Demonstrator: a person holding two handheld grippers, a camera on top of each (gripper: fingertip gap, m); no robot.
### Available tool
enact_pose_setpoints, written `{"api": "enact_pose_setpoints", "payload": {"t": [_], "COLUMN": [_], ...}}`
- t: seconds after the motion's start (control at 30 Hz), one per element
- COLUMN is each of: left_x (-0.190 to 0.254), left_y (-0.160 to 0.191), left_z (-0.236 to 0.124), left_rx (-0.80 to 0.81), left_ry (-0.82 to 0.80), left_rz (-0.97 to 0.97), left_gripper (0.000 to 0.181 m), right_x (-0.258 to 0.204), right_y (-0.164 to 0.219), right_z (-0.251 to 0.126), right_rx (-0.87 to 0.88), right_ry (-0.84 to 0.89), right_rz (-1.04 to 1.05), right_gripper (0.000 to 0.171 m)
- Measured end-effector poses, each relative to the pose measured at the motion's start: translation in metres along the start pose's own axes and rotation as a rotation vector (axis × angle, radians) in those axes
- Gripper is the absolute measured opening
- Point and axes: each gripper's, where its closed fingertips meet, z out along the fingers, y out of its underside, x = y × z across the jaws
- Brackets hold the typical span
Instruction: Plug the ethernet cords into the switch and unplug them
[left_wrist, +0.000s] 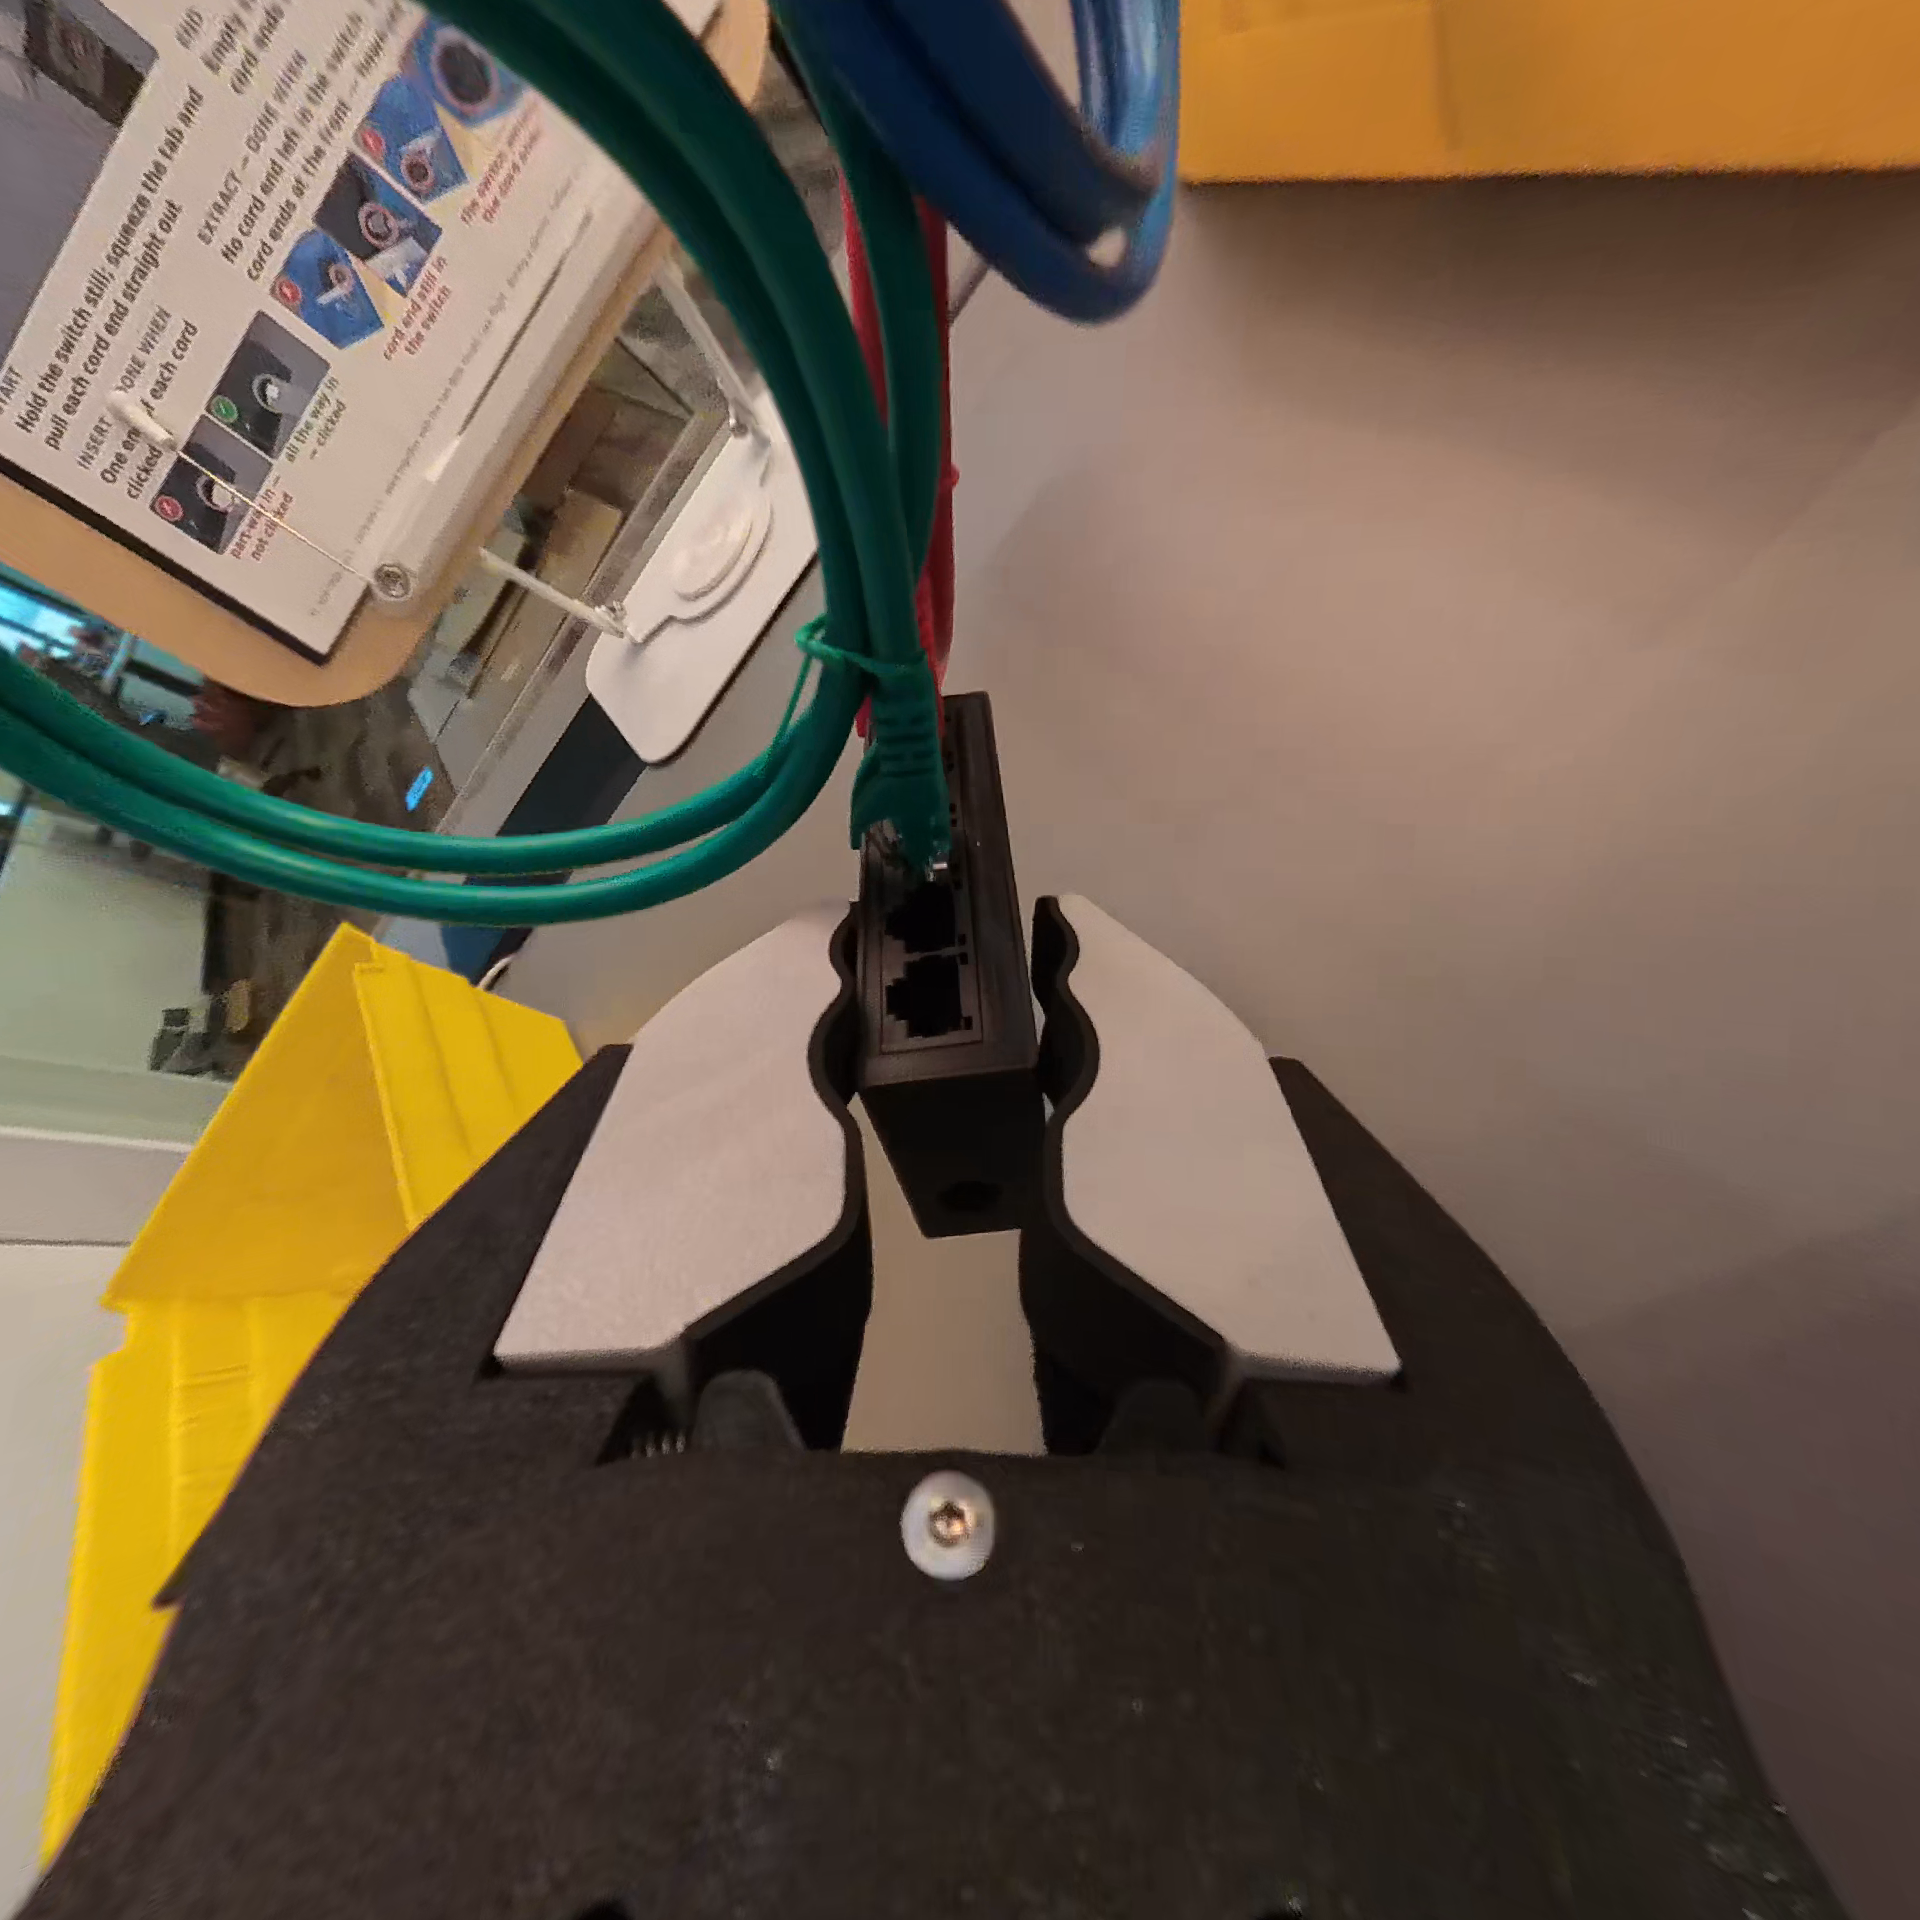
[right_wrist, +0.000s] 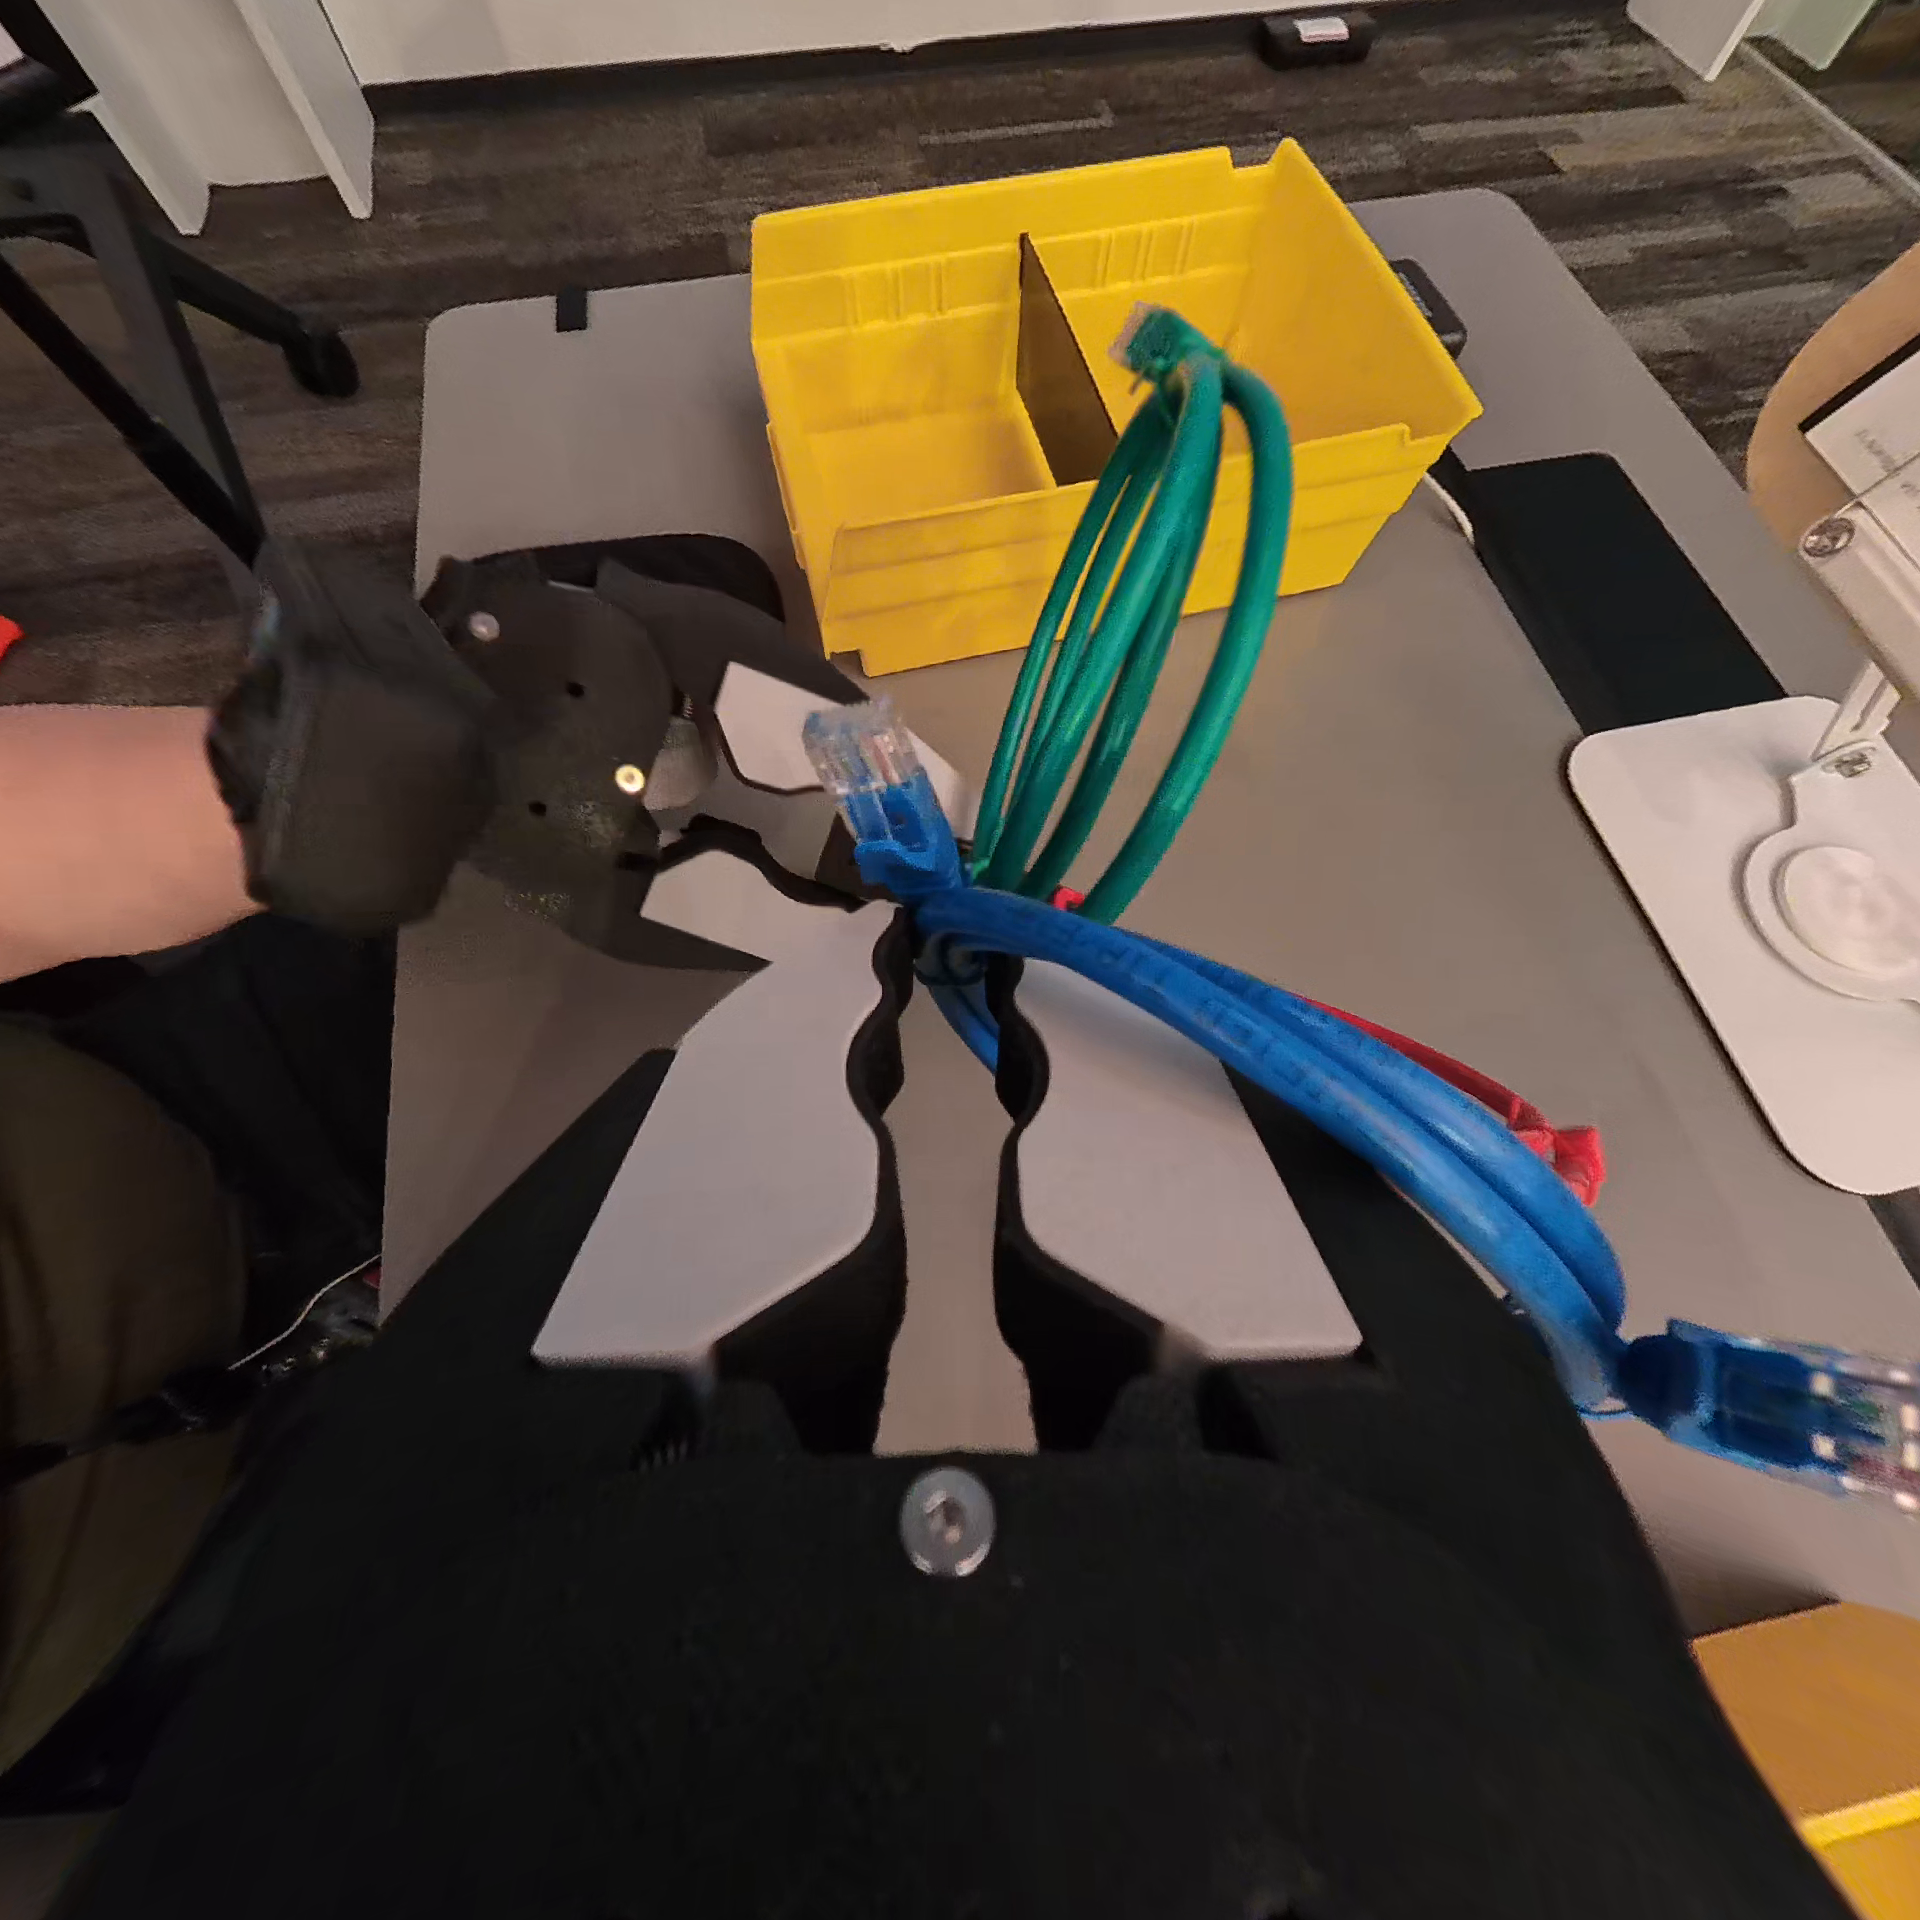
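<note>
Left gripper (left_wrist: 945, 997) clamps the switch (left_wrist: 951, 1023); green plug (left_wrist: 902, 774) seated in a port just beyond the fingers — two nearer ports empty. Right gripper (right_wrist: 948, 982) pinches the blue cord (right_wrist: 1299, 1049) bundle beside the switch — blue plug (right_wrist: 868, 764) unplugged, red cord (right_wrist: 1538, 1127) state unclear.

Black textured gripper (right_wrist: 951, 997) bodies, pale grey finger plates, wavy black pads (left_wrist: 1060, 997), one silver screw (left_wrist: 947, 1524) centred; black glove (right_wrist: 332, 769).
</note>
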Motion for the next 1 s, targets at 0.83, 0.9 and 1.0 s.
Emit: {"api": "enact_pose_setpoints", "payload": {"t": [0.83,0.9,1.0], "left_x": [0.049,0.049,0.053], "left_y": [0.019,0.020,0.025], "left_z": [0.028,0.028,0.029], "left_rx": [0.090,0.100,0.110], "left_ry": [0.325,0.324,0.303], "left_rz": [-0.366,-0.394,-0.378], "left_gripper": [0.030,0.031,0.031], "right_x": [0.004,0.006,0.005], "right_y": [0.026,0.028,0.028], "right_z": [0.019,0.022,0.026], "right_rx": [-0.140,-0.147,-0.152], "right_ry": [-0.014,-0.013,-0.018], "right_rz": [0.054,0.057,0.053], "right_gripper": [0.014,0.014,0.014]}}
